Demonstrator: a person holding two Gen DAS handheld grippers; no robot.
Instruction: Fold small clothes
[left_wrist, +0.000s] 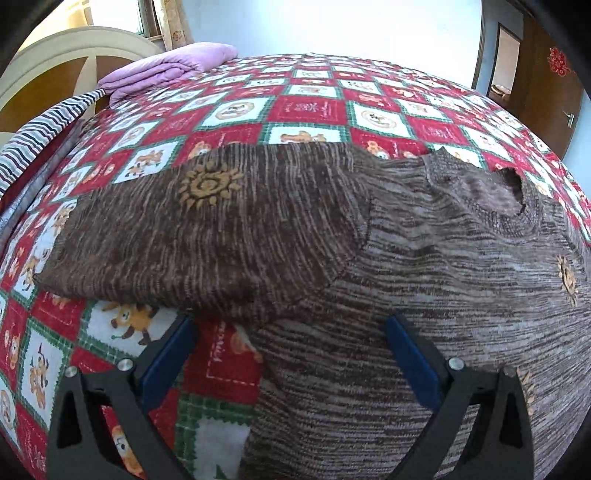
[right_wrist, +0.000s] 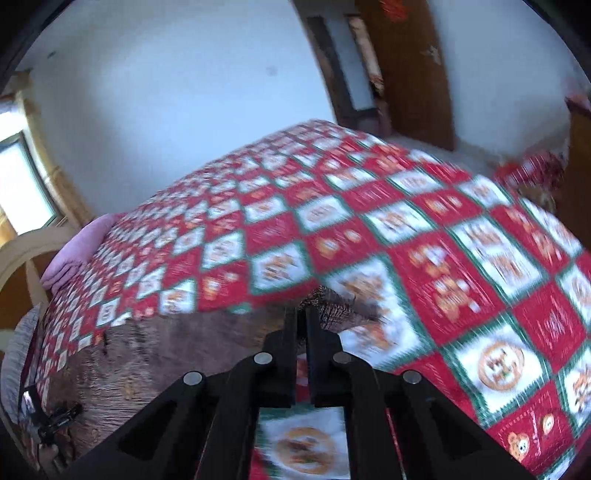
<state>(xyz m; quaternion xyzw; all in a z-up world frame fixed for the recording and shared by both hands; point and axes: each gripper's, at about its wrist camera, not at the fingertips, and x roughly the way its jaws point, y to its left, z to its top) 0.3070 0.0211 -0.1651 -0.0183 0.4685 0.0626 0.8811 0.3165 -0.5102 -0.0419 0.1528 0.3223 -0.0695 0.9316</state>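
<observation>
Right tool (right_wrist: 301, 314), jaws pinched on the brown striped knit sweater's (left_wrist: 406, 258) edge at lower centre, begins a fold; left tool (left_wrist: 291, 332) gapes, ready to pin.

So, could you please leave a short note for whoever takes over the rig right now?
Left claw: open, hovering low over the brown knit sweater near its left armpit, holding nothing.
Right claw: shut on a piece of the sweater's edge; the view is blurred, so I cannot tell which part.
The sweater lies flat on the checked bedspread, collar away from the left claw, left sleeve spread out sideways.
Done: laid out. Left: fold both sleeves in, then the body.
</observation>
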